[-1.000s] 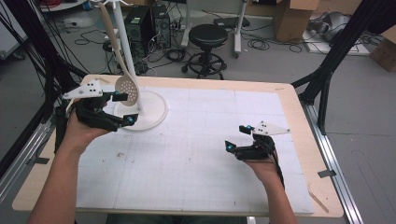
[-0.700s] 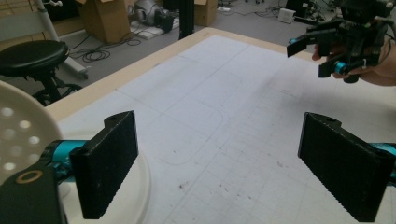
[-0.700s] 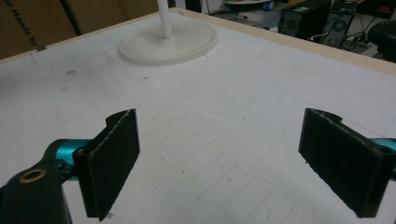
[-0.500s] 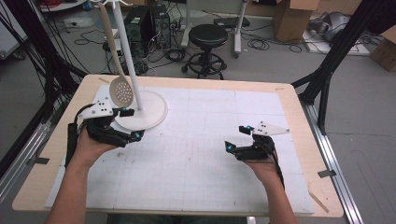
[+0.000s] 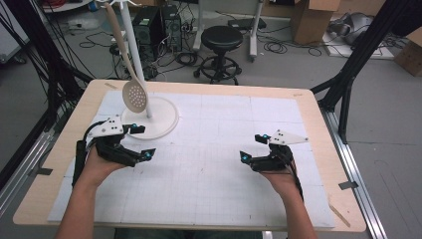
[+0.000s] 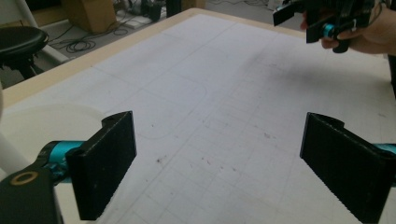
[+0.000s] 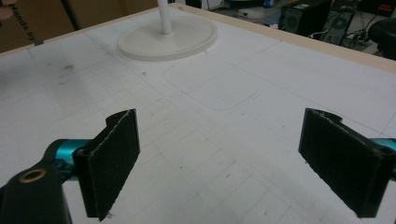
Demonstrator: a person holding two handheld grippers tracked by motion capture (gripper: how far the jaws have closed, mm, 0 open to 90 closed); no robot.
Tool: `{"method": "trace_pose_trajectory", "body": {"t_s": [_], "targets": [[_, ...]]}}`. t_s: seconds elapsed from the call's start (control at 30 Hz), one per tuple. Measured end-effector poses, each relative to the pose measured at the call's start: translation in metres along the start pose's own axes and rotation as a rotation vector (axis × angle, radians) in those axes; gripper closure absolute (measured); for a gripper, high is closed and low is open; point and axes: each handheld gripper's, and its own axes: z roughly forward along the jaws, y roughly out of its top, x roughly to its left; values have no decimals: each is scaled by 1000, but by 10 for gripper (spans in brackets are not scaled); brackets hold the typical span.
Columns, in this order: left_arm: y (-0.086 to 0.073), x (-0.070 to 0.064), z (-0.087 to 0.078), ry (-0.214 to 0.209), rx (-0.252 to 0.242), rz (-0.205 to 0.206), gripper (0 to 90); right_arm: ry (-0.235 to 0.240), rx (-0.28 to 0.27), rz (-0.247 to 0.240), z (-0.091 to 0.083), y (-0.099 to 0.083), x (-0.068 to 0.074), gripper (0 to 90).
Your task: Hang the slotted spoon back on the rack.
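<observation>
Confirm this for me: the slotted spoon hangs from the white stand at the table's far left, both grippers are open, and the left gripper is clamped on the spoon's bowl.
One part is wrong. The left gripper holds nothing: the left gripper view shows its jaws spread over bare mat. The slotted spoon does hang from the white stand, and the right gripper is open too.

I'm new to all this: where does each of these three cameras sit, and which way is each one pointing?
High view: above the person's side, looking forward and down at the table; both forearms show, with the left gripper and right gripper.
Left gripper view: rides on the left gripper, looking across the mat to the right gripper; its open jaws show.
Right gripper view: rides on the right gripper, facing the white stand; open jaws.
Shared: high and right gripper views both show the stand.
</observation>
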Motion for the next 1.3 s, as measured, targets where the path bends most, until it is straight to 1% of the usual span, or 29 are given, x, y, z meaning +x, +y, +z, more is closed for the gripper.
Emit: {"method": "trace_pose_trajectory", "body": {"t_s": [0.07, 0.13, 0.2, 0.27, 0.3, 0.33, 0.37, 0.4, 0.47, 0.57, 0.6, 0.67, 0.8, 0.9, 1.0, 1.07, 1.1, 1.17, 1.23, 1.3], "targets": [[-3, 0, -1, -14, -13, -7, 102, -1, -3, 4, -1, -1, -1, 115], [-4, -1, -2, -15, -28, -10, 97, 2, -3, 10, -1, -2, -1, 115], [-4, 0, -3, -24, -44, -12, 94, 5, 1, 7, -1, -4, -2, 114], [-4, 0, -1, -30, -53, -8, 92, 3, 2, 6, -2, -6, -2, 115], [-4, 0, 0, -35, -59, 1, 90, 4, 4, 5, -2, -7, -3, 115], [-5, 0, 1, -37, -60, 2, 90, 7, 12, 14, -3, -7, -2, 115], [-5, -1, 3, -39, -58, 3, 89, 4, 3, 7, -3, -7, -3, 115], [-6, -1, 4, -39, -56, 5, 85, 2, 6, 17, -4, -7, -2, 114], [-7, -1, 5, -52, -55, 6, 81, 4, 1, 10, -4, -7, -2, 115], [-9, -1, 5, -53, -55, 5, 79, 2, 6, -4, -3, -7, -1, 115], [-10, -1, 5, -52, -57, 2, 79, 3, 9, 6, -4, -7, 0, 115], [-10, -2, 5, -51, -57, 3, 79, 0, 7, -1, -4, -6, 0, 114], [-9, -1, 4, -52, -76, 5, 79, 1, 4, 3, -4, -7, -1, 114], [-9, -1, 5, -52, -72, 1, 79, 2, 6, 1, -3, -7, -2, 115], [-11, -1, 8, -56, -52, 0, 79, 0, 13, 1, -2, -7, -2, 115], [-11, -2, 10, -52, -33, 10, 73, 1, 16, 6, -2, -8, -1, 115], [-12, -2, 12, -54, -28, 10, 73, -1, 15, -1, -2, -8, -2, 115], [-12, -3, 12, -55, -31, 13, 73, 1, 22, 3, -2, -8, -1, 115], [-12, -2, 13, -53, -27, 9, 73, -1, 18, -7, -2, -8, -1, 115], [-13, -1, 14, -56, -20, -1, 72, -2, 21, -1, -3, -9, -1, 115]]}}
